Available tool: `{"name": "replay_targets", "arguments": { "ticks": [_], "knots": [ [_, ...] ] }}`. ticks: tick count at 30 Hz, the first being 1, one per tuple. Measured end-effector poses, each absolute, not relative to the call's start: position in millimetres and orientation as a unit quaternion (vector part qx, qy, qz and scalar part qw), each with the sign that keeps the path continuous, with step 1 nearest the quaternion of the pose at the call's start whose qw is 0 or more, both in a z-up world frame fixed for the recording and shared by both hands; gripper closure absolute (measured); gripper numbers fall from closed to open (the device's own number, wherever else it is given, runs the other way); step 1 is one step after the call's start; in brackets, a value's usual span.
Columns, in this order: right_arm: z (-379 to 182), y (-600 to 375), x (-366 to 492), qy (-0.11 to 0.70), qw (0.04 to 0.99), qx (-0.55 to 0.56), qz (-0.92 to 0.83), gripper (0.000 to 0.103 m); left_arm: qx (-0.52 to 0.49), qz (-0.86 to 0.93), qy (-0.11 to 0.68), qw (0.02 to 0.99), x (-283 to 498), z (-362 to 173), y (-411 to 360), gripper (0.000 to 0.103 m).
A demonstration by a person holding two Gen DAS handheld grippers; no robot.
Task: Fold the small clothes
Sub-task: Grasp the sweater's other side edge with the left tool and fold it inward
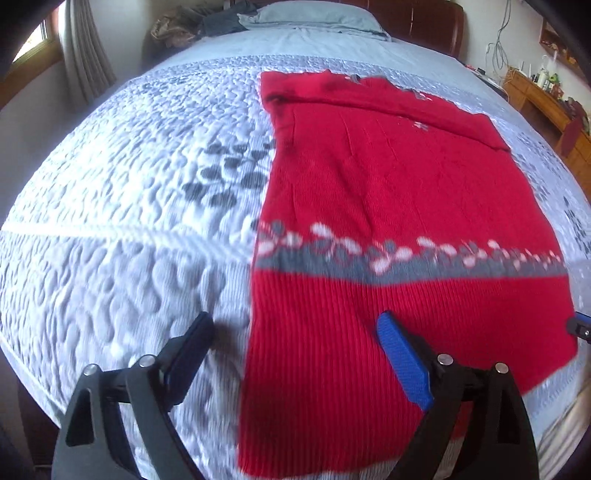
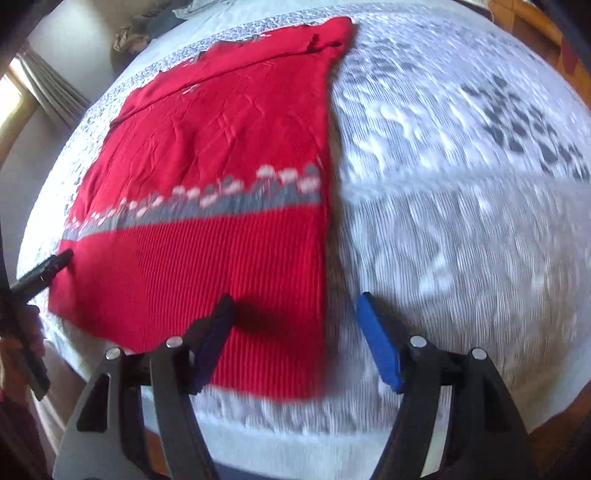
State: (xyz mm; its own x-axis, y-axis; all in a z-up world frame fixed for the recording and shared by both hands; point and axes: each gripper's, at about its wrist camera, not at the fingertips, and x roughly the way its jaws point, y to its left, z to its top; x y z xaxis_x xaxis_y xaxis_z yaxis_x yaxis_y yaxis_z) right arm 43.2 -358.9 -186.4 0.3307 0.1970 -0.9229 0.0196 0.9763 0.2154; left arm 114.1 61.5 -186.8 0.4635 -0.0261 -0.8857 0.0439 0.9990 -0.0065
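A red knit sweater point(image 1: 388, 177) with a grey band of pale flowers and a ribbed hem lies flat on the quilted bedcover point(image 1: 110, 221), its sleeves folded in. My left gripper point(image 1: 295, 321) hovers open over the hem's left edge, one finger above the quilt and one above the knit, holding nothing. In the right wrist view the sweater point(image 2: 221, 147) fills the left half. There my right gripper point(image 2: 295, 301) stands open across the hem's right edge, also empty. A dark finger point(image 2: 55, 264) of the left gripper shows at the hem's far left corner.
A pillow point(image 1: 314, 16) and dark clothing point(image 1: 221, 22) lie at the bed's head by the wooden headboard point(image 1: 424, 26). A cluttered wooden desk point(image 1: 546, 107) stands to the right, a curtain point(image 1: 85, 55) to the left. The bedcover point(image 2: 461, 221) spreads right of the sweater.
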Motion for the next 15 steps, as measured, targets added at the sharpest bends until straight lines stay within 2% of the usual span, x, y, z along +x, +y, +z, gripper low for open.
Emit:
{"name": "replay_targets", "arguments": {
  "ticks": [12,14,15],
  "knots": [
    [-183,-385,32,0.598,0.771,0.199,0.091,0.041,-0.085,-0.033,0.553,0.828,104,-177,104,0.013],
    [-185,-382,34,0.602,0.765,0.204,0.107,0.054,-0.105,-0.043,0.56,0.821,105,-179,107,0.013],
    [-186,-382,32,0.603,0.761,0.209,0.114,0.057,-0.115,-0.055,0.568,0.813,105,-181,108,0.013]
  ]
}}
